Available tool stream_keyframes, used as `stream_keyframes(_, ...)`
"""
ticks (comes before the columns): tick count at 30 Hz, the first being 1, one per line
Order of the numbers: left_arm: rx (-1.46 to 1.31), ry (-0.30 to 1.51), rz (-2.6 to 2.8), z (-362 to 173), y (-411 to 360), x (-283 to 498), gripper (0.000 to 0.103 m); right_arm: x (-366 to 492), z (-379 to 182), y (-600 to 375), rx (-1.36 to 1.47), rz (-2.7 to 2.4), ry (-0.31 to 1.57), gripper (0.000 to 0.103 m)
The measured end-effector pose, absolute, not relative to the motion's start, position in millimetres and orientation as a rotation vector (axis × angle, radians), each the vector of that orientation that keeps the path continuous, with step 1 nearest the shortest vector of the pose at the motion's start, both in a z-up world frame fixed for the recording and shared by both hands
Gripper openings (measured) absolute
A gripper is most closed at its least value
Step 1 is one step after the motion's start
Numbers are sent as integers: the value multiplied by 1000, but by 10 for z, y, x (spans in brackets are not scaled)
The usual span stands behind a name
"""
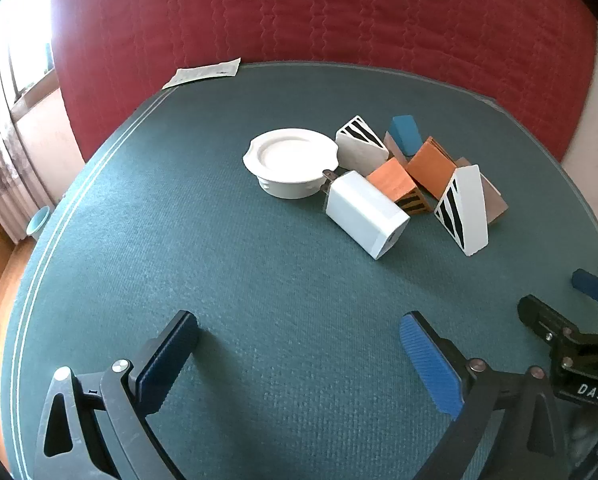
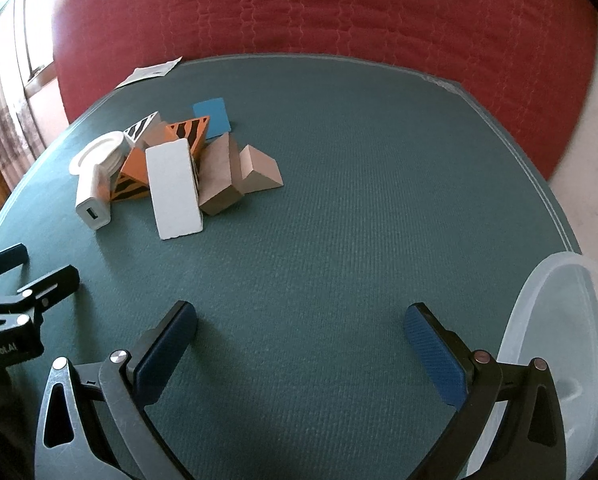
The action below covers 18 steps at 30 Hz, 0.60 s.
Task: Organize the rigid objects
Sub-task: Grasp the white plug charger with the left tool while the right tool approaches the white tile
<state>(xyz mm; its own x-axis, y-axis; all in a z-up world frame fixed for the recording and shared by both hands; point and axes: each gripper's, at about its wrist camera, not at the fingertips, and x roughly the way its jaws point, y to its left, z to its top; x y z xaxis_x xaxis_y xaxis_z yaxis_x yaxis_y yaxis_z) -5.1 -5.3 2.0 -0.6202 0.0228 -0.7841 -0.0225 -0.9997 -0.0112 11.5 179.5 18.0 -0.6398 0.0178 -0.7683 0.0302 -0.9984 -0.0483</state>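
Left hand-held gripper [image 1: 299, 354]: jaws wide apart, holding nothing, above green tabletop [image 1: 219, 260].
Right hand-held gripper [image 2: 301, 346]: same, empty.
Pile: white plastic charger block [image 1: 365, 214] touching round white lamp fitting [image 1: 289, 162] and striped wooden wedges [image 1: 465, 210].
Surroundings: clear plastic tub [image 2: 559, 340] just beside right hand-held gripper; paper slip [image 1: 203, 73] at far edge.

Woven teal-green table mat [image 1: 219, 240], pale double line along its edge. Quilted red padded backdrop [image 1: 319, 12]. Round white plastic lid [image 1: 289, 160]. White plug-in charger cube [image 1: 365, 214]. Two white wedge blocks with black zebra stripes [image 1: 461, 212], [image 1: 361, 142]. Orange wedge block with black tiger stripes [image 1: 399, 188]. Blue rectangular block [image 1: 406, 133]. Plain tan wooden wedge [image 2: 259, 170]. Translucent clear plastic bin [image 2: 559, 340]. Blue ribbed gripper pads [image 1: 431, 364].
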Motion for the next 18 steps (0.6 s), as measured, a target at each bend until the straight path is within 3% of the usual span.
stream_keyframes(18, -1292, 50, 2894, 203, 24, -299, 103, 327, 270, 1795, 1225, -2809, 101, 103)
